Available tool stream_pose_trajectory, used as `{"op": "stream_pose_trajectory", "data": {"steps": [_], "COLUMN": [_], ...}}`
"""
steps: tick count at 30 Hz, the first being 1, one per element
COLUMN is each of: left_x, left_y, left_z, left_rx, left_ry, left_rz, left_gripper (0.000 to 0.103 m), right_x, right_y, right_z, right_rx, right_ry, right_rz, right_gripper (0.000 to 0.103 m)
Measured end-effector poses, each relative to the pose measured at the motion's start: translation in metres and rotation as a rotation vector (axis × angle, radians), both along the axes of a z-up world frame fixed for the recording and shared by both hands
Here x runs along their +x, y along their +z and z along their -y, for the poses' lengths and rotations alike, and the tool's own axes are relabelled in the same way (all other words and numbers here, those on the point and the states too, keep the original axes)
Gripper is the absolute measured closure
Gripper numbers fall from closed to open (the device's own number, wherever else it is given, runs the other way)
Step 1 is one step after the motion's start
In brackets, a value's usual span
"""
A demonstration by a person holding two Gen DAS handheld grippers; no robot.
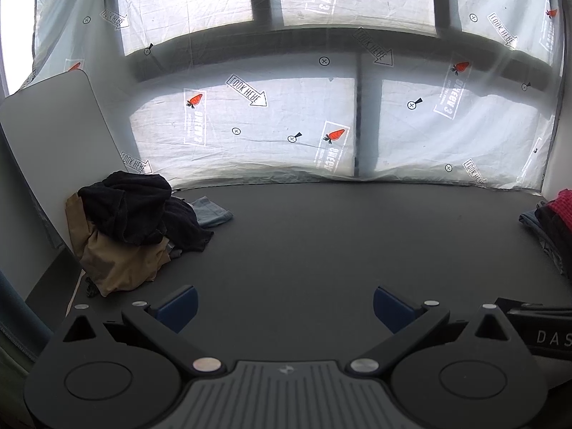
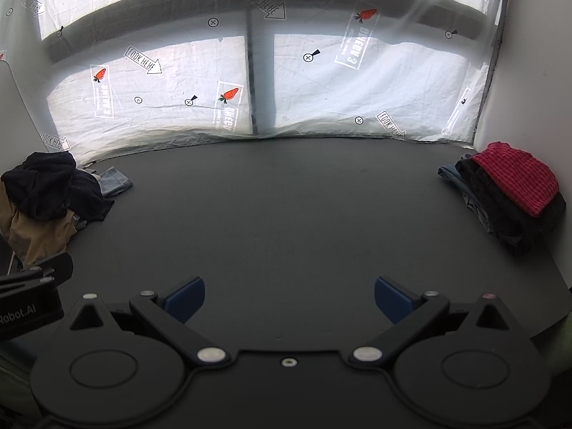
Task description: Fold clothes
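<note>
A heap of unfolded clothes [image 1: 125, 221] lies at the table's far left: a black garment on top, a tan one below, a light blue piece behind. It also shows in the right wrist view [image 2: 46, 196]. A stack of folded clothes [image 2: 514, 186] with a red checked piece on top sits at the far right; its edge shows in the left wrist view [image 1: 557, 221]. My left gripper [image 1: 285, 307] is open and empty above the table's near edge. My right gripper [image 2: 289, 298] is open and empty too, beside it.
The dark grey table [image 2: 286, 207] stretches between the two piles. A white printed sheet [image 1: 286, 118] hangs behind it. A grey board [image 1: 53, 125] leans at the left. The other gripper's body shows at each view's side [image 1: 536, 325] [image 2: 32, 296].
</note>
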State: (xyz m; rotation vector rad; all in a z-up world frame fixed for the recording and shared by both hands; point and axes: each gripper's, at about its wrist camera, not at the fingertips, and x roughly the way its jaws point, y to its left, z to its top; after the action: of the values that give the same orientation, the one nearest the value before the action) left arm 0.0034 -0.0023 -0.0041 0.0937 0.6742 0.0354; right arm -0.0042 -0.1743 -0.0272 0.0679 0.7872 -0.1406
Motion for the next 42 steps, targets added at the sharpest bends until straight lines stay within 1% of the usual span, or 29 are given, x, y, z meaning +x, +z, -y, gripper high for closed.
{"op": "stream_pose_trajectory", "data": {"steps": [12,17,20,22,24,27,28,30,32,34,35,38,42], "left_x": [0.016,0.034,0.051,0.062,0.071,0.083,0.088,0.100,0.111,0.122,0.128,0.145,0.176], "left_y": [-0.005,-0.004,-0.004,-0.005,-0.003,0.004,0.001,-0.009,-0.020,-0.031,-0.036,-0.052,-0.070], "left_z": [-0.006,-0.002,0.007,0.014,0.017,0.014,0.012,0.010,0.007,0.005,0.003,0.000,-0.025], "left_rx": [-0.010,-0.023,-0.058,-0.083,-0.177,-0.363,-0.386,-0.403,-0.419,-0.436,-0.444,-0.469,-0.442], "left_ry": [0.007,0.019,0.004,-0.007,-0.024,-0.026,-0.016,0.016,0.048,0.080,0.096,0.144,0.170], "left_rz": [-0.011,-0.016,-0.002,0.009,0.037,0.086,0.087,0.070,0.053,0.036,0.028,0.003,-0.024], "left_gripper": [0.000,0.000,0.000,0.000,0.000,0.000,0.000,0.000,0.000,0.000,0.000,0.000,0.000], "right_x": [0.016,0.031,0.043,0.050,0.056,0.061,0.062,0.068,0.092,0.122,0.133,0.150,0.179], "right_y": [-0.003,-0.002,0.000,0.004,0.009,0.017,0.015,0.006,-0.006,-0.022,-0.031,-0.050,-0.061], "right_z": [-0.004,0.001,0.011,0.021,0.033,0.052,0.059,0.074,0.085,0.092,0.094,0.088,0.073], "right_rx": [-0.010,-0.022,-0.032,-0.032,-0.041,-0.047,-0.031,0.017,0.065,0.094,0.096,0.045,-0.013], "right_ry": [0.009,0.015,0.007,0.005,-0.004,-0.065,-0.085,-0.113,-0.098,-0.016,0.007,0.003,0.023], "right_rz": [-0.011,-0.016,-0.001,0.057,0.156,0.375,0.455,0.607,0.552,0.417,0.380,0.349,0.344], "right_gripper": [0.001,0.001,0.001,0.001,0.001,0.001,0.000,0.000,0.000,0.000,0.000,0.000,0.000]}}
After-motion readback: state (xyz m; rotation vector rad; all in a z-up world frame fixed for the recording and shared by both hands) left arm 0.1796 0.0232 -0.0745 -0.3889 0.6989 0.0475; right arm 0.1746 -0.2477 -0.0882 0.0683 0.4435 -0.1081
